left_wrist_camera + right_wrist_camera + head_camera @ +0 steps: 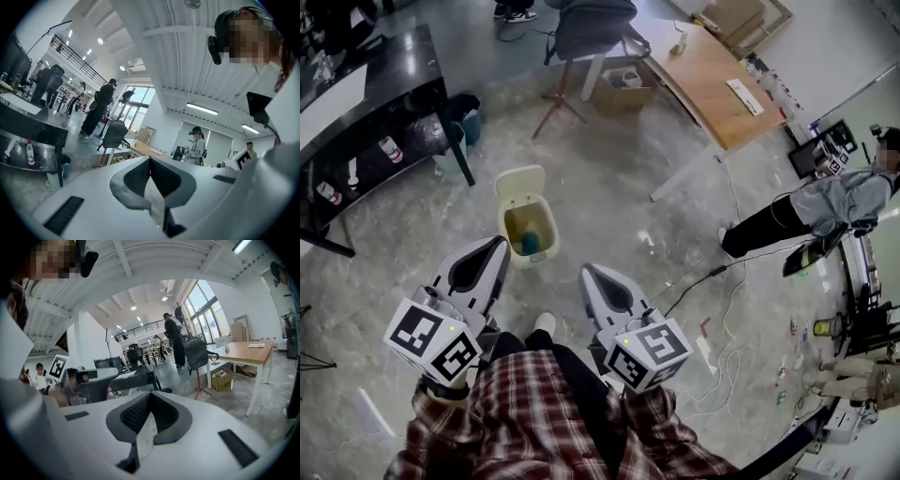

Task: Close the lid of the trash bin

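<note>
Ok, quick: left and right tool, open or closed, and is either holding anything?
Left tool: closed, tips together, holding nothing.
Right tool: closed, tips together, holding nothing.

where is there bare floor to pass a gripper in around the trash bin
Bare floor lies right of the trash bin, up to the wooden table leg, and between bin and right gripper. Crowded: left by the black table, and cables farther right.
</note>
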Motion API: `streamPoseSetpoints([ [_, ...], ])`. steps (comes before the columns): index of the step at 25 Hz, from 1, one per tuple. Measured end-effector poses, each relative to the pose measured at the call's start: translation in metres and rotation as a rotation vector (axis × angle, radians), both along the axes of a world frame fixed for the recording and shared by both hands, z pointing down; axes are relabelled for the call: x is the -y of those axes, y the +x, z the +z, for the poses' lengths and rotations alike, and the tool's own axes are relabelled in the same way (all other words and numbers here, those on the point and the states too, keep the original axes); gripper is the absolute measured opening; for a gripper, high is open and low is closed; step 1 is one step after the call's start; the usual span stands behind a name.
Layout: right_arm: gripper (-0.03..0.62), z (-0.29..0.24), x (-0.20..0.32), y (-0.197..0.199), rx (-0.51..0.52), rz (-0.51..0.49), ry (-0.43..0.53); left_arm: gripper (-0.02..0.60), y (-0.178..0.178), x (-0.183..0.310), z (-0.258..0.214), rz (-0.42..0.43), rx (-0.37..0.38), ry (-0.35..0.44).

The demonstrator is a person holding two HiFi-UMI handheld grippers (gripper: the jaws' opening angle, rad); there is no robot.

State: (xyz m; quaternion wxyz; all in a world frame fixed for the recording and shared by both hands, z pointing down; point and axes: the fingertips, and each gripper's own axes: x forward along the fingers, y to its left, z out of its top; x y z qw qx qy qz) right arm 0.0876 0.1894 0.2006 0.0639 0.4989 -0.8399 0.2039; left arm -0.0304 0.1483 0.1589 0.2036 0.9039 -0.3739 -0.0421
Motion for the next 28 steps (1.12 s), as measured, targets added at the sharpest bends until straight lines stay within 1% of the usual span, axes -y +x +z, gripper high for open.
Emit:
streamPoseSetpoints([
  [2, 0.012, 0.007, 0.009, 0.006, 0.019, -0.017, -0.018, 0.012, 0.000, 0.005, 0.005, -0.032, 0.014, -0.012],
  [7, 0.012, 0.017, 0.034, -0.005, 0.041, -0.102, -0.045, 0.012, -0.015, 0.021, 0.010, -0.117, 0.044, -0.043],
  [13, 0.012, 0.027, 0.061, -0.012, 0.062, -0.135, -0.082, 0.012, -0.023, 0.045, 0.012, -0.157, 0.047, -0.057],
  [18, 0.012, 0.030, 0.094, -0.019, 0.042, -0.144, -0.099, 0.012, -0.027, 0.079, 0.015, -0.150, 0.038, -0.060],
  [23, 0.012, 0.029, 0.138, -0.034, 0.026, -0.141, -0.101, 0.012, -0.041, 0.121, 0.017, -0.137, 0.022, -0.067],
  [28, 0.012, 0.026, 0.186, -0.055, 0.018, -0.124, -0.083, 0.012, -0.057, 0.165, 0.023, -0.098, 0.037, -0.067],
])
